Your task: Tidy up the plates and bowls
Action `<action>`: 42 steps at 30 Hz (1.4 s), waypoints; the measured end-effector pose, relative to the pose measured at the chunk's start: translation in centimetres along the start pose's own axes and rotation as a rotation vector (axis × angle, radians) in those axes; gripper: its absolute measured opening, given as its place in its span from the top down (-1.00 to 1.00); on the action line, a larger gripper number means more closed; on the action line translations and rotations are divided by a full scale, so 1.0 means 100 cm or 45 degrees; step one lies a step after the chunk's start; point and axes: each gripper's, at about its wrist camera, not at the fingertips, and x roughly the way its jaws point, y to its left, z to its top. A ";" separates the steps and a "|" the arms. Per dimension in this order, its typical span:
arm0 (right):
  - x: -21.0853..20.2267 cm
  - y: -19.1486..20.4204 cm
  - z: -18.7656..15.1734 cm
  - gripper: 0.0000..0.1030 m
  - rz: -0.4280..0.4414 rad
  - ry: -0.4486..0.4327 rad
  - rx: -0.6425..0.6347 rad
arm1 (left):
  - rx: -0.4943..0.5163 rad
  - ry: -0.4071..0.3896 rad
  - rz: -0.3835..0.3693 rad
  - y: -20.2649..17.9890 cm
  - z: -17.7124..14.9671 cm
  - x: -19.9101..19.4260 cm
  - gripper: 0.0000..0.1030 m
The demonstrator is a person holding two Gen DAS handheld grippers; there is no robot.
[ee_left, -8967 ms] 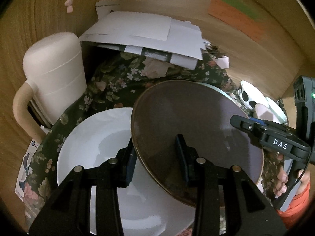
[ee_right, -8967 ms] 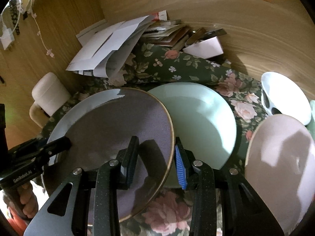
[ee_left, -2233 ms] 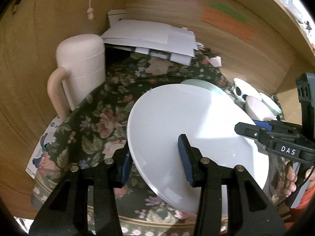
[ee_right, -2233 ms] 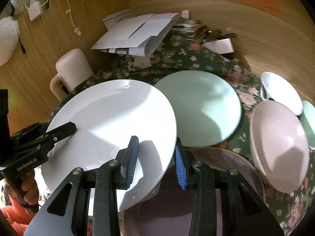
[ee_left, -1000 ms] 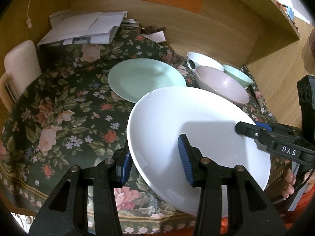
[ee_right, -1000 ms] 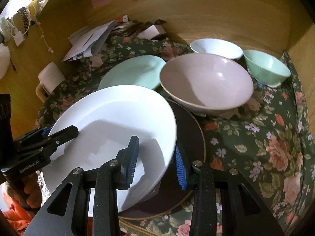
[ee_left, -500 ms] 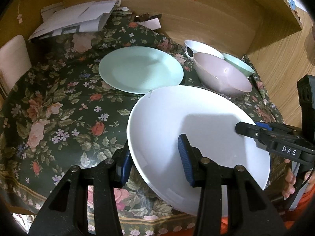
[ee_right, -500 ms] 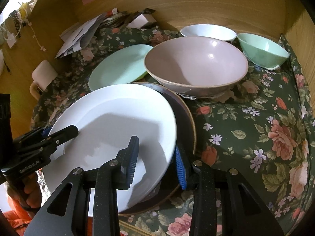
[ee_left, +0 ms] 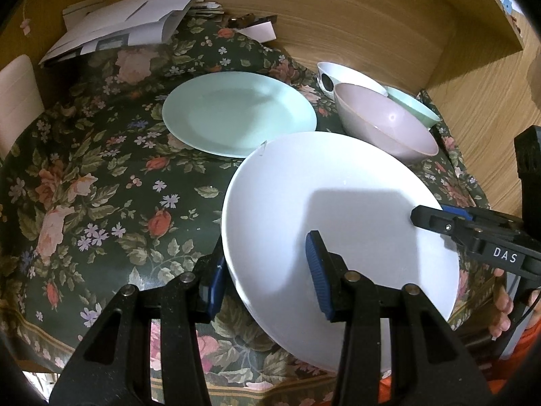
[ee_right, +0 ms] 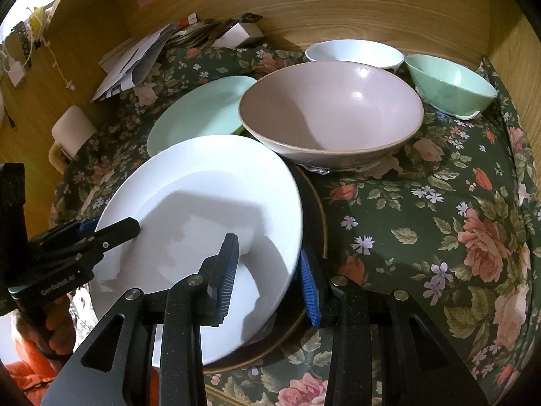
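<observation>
Glossy round white plate (ee_left: 338,203), dark gold-rimmed plate (ee_right: 314,203) beneath, floral cloth (ee_left: 101,186)

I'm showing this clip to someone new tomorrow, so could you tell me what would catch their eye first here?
First, the big white plate in the foreground, gripped at opposite edges by the left gripper and the right gripper, over a dark plate on the flowered cloth. Just behind sits a wide pink bowl, with a mint plate to its left.
</observation>
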 end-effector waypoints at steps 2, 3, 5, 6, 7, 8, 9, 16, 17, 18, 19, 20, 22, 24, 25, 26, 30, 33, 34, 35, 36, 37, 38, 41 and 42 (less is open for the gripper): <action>-0.002 -0.001 0.000 0.38 -0.011 -0.003 -0.005 | 0.005 -0.001 0.005 0.000 0.000 0.001 0.15; -0.003 -0.001 0.000 0.38 -0.016 -0.004 -0.007 | 0.010 -0.001 0.009 -0.001 0.000 0.001 0.15; -0.005 -0.002 0.000 0.37 -0.027 -0.016 -0.006 | 0.021 -0.001 0.018 -0.002 0.000 0.002 0.15; -0.008 -0.002 0.000 0.37 -0.045 -0.031 -0.011 | 0.032 -0.003 0.026 -0.004 0.000 0.002 0.15; -0.010 -0.002 0.000 0.37 -0.052 -0.040 -0.017 | 0.040 -0.001 0.031 -0.006 0.000 0.002 0.15; -0.012 -0.002 0.000 0.37 -0.058 -0.047 -0.021 | 0.047 0.004 0.032 -0.007 0.000 0.004 0.15; -0.013 -0.002 0.000 0.37 -0.068 -0.054 -0.028 | 0.048 0.010 0.029 -0.008 0.000 0.005 0.15; -0.020 -0.002 0.002 0.37 -0.095 -0.078 -0.039 | 0.061 0.011 0.044 -0.011 0.000 0.007 0.13; -0.021 -0.002 0.003 0.37 -0.093 -0.085 -0.038 | 0.066 0.007 0.050 -0.011 0.000 0.006 0.13; -0.022 -0.001 0.005 0.37 -0.092 -0.092 -0.039 | 0.071 -0.002 0.054 -0.011 0.001 0.004 0.13; -0.024 0.000 0.007 0.37 -0.089 -0.100 -0.042 | 0.070 -0.002 0.050 -0.011 0.002 0.003 0.13; -0.025 0.001 0.009 0.37 -0.089 -0.107 -0.046 | 0.066 0.005 0.041 -0.009 0.003 0.002 0.13; -0.027 0.004 0.015 0.37 -0.091 -0.127 -0.056 | 0.061 -0.018 0.056 -0.006 0.007 -0.002 0.06; -0.029 0.007 0.023 0.36 -0.082 -0.143 -0.067 | 0.067 -0.052 0.086 -0.003 0.013 -0.007 -0.02; -0.030 0.009 0.028 0.36 -0.074 -0.155 -0.073 | 0.065 -0.069 0.092 -0.002 0.016 -0.011 -0.05; -0.031 0.011 0.031 0.36 -0.069 -0.165 -0.080 | 0.063 -0.091 0.096 0.001 0.021 -0.015 -0.12; -0.034 0.020 0.049 0.19 -0.052 -0.216 -0.123 | 0.068 -0.167 0.137 0.006 0.038 -0.027 -0.31; -0.033 0.026 0.062 0.15 -0.046 -0.241 -0.157 | 0.059 -0.209 0.162 0.014 0.052 -0.033 -0.40; -0.033 0.027 0.066 0.14 -0.041 -0.245 -0.164 | 0.054 -0.217 0.169 0.017 0.056 -0.034 -0.42; -0.031 0.029 0.071 0.14 -0.032 -0.247 -0.173 | 0.046 -0.229 0.179 0.021 0.061 -0.035 -0.45; -0.030 0.030 0.075 0.14 -0.028 -0.246 -0.180 | 0.042 -0.236 0.186 0.023 0.063 -0.035 -0.48; -0.027 0.032 0.079 0.13 -0.027 -0.243 -0.189 | 0.035 -0.245 0.194 0.026 0.067 -0.035 -0.49; -0.026 0.033 0.082 0.13 -0.027 -0.242 -0.196 | 0.028 -0.251 0.201 0.028 0.070 -0.035 -0.52; -0.018 0.038 0.095 0.13 -0.021 -0.229 -0.217 | 0.011 -0.263 0.225 0.037 0.079 -0.034 -0.67; -0.015 0.038 0.099 0.13 -0.017 -0.223 -0.222 | 0.007 -0.265 0.235 0.040 0.082 -0.032 -0.70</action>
